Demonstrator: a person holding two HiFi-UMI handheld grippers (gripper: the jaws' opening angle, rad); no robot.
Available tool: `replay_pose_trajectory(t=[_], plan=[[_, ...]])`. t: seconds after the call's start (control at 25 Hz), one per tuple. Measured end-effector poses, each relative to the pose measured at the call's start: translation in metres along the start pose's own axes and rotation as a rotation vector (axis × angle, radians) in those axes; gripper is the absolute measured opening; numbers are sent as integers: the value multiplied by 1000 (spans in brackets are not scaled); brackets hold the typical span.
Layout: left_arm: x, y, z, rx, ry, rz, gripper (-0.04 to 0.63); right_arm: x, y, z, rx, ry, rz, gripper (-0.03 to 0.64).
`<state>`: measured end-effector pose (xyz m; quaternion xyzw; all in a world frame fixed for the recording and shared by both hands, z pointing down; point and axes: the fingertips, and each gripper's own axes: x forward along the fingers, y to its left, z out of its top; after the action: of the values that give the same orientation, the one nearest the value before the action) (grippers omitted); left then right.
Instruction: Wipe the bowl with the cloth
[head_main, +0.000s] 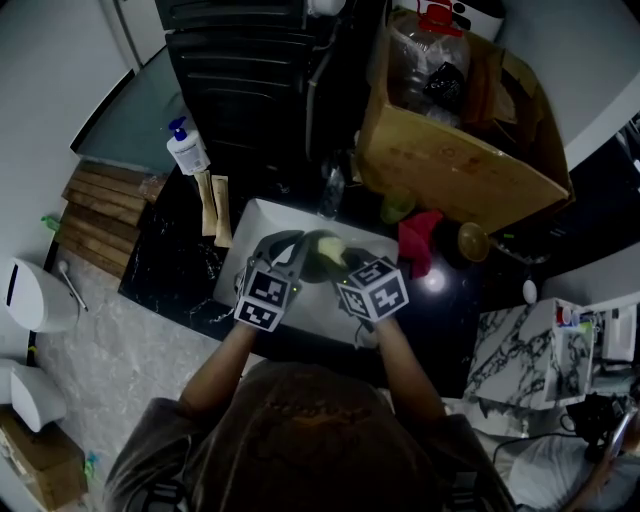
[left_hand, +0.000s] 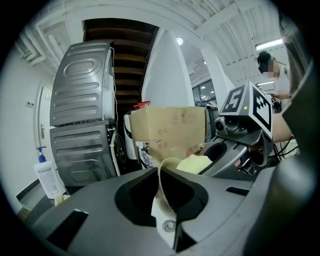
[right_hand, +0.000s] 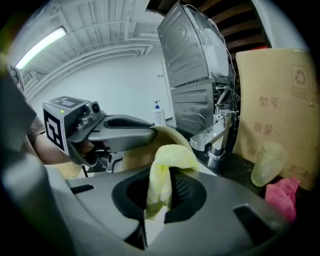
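On a dark stone counter (head_main: 170, 265), seen steeply from above, a white sink (head_main: 252, 228) is set. Behind it stand a grey ribbed appliance (left_hand: 82, 115) and, to the right, an open cardboard box (head_main: 455, 155) filled with bottles.

Above the sink the two hand-held grippers are held close together, each fitted with a marker cube. The left gripper (left_hand: 165, 205) is shown clamped on the bowl (left_hand: 159, 182). The cream rim is pinched edge-on between the jaws, and the bowl's wall curves away towards the other tool. The bowl is thus held tilted in the air over the basin, not resting on it.

The right gripper (right_hand: 160, 195) is shown closed on the cloth (right_hand: 172, 155). The cloth is yellow, bunched over the jaw tips, and hangs down between them. It is seen against the cream wall of the bowl, on the side away from the left gripper. Contact appears likely, though how firmly it is pressed cannot be told.

A chrome tap (right_hand: 216, 135) is mounted at the back edge of the sink. A pink rag (head_main: 420, 242) lies on the counter to the right of the sink, and a pale translucent cup (right_hand: 265, 162) stands just beside it, in front of the box. A white pump bottle (head_main: 187, 148) is placed at the counter's far left corner, well apart from the grippers.
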<state>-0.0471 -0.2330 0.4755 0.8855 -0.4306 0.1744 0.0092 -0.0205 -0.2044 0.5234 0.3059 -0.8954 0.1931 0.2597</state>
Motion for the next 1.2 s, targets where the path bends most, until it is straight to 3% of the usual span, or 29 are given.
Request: replay_pose_trajectory(t=[0.48, 1.2], plan=[[2, 7, 1, -13, -2, 14, 31, 12, 28, -14, 6, 55, 99, 21], [6, -9, -14, -29, 20, -28, 29, 19, 53, -10, -27, 39, 208, 21]])
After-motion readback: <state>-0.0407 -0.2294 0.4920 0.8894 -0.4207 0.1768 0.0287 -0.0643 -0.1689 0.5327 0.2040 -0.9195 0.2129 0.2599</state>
